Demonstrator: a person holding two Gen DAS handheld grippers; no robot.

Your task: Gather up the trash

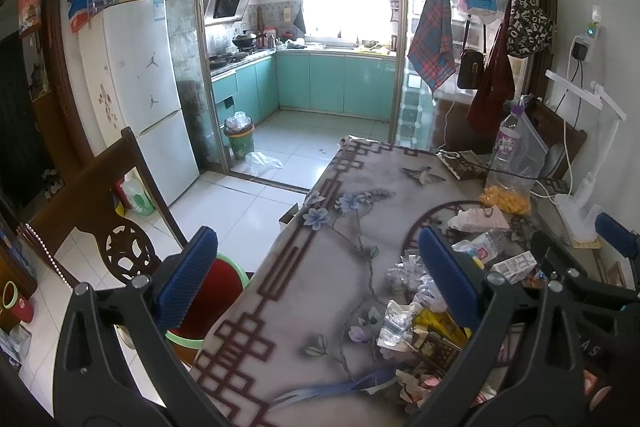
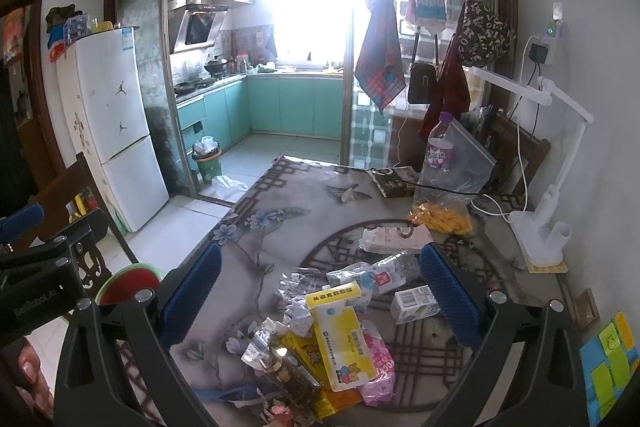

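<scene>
A heap of trash point(image 2: 332, 343) lies on the table with the flowered cloth point(image 2: 256, 227): a yellow and white carton point(image 2: 340, 335), a pink wrapper point(image 2: 378, 363), foil scraps, a small milk box point(image 2: 414, 303) and a crushed bottle point(image 2: 384, 275). My right gripper point(image 2: 320, 295) is open and empty, its jaws standing either side of the heap and above it. My left gripper point(image 1: 320, 275) is open and empty over the table's left edge, with the heap point(image 1: 424, 327) beside its right finger. A red and green bin point(image 1: 212, 303) sits below the table's left edge.
A bag of yellow snacks point(image 2: 444, 215) and a plastic bottle point(image 2: 438, 151) stand at the table's far right. A white lamp point(image 2: 540, 227) and cables lie by the right wall. A wooden chair point(image 1: 120, 227) is at left. A fridge point(image 1: 136, 91) and a full kitchen bin point(image 1: 239, 139) stand beyond.
</scene>
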